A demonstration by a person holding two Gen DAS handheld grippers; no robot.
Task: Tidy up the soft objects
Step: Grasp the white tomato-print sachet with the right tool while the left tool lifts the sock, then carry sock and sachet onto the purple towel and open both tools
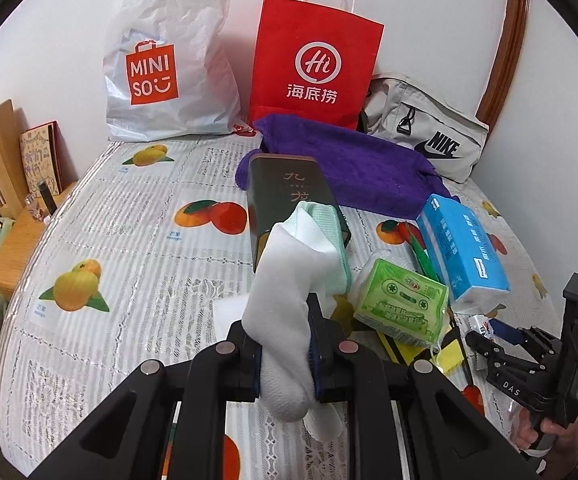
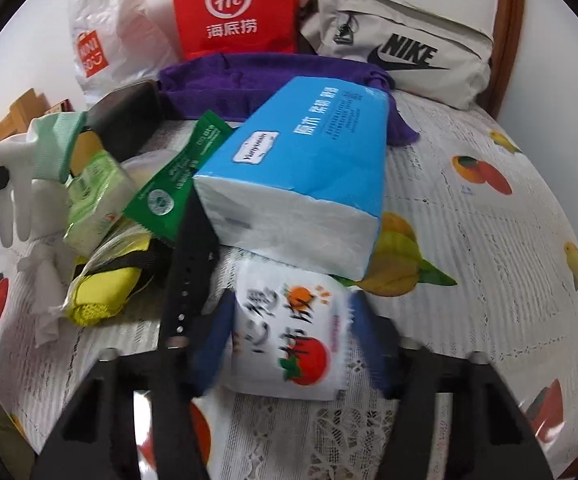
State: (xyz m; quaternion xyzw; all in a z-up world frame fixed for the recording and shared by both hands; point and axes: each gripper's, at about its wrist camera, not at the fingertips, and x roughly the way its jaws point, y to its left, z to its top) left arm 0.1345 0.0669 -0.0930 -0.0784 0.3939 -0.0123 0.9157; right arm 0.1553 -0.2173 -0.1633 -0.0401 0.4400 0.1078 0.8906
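My left gripper [image 1: 287, 354] is shut on a white glove with a green cuff [image 1: 289, 292] and holds it above the table; the glove also shows in the right wrist view [image 2: 33, 160]. My right gripper [image 2: 293, 340] has its blue fingers on both sides of a small white tissue pack with a tomato print [image 2: 289, 336] lying on the table; the view is blurred. It shows in the left wrist view [image 1: 501, 344]. A blue tissue pack [image 2: 301, 160], a green tissue pack [image 1: 401, 304] and a purple towel [image 1: 353, 160] lie close by.
A white MINISO bag [image 1: 161, 60], a red paper bag [image 1: 317, 60] and a beige Nike pouch [image 1: 429, 132] stand at the back wall. A dark box [image 1: 289, 196], a black strap [image 2: 189, 272], a green sachet [image 2: 181, 176] and a yellow mesh item [image 2: 101, 292] lie on the tablecloth [image 1: 109, 240].
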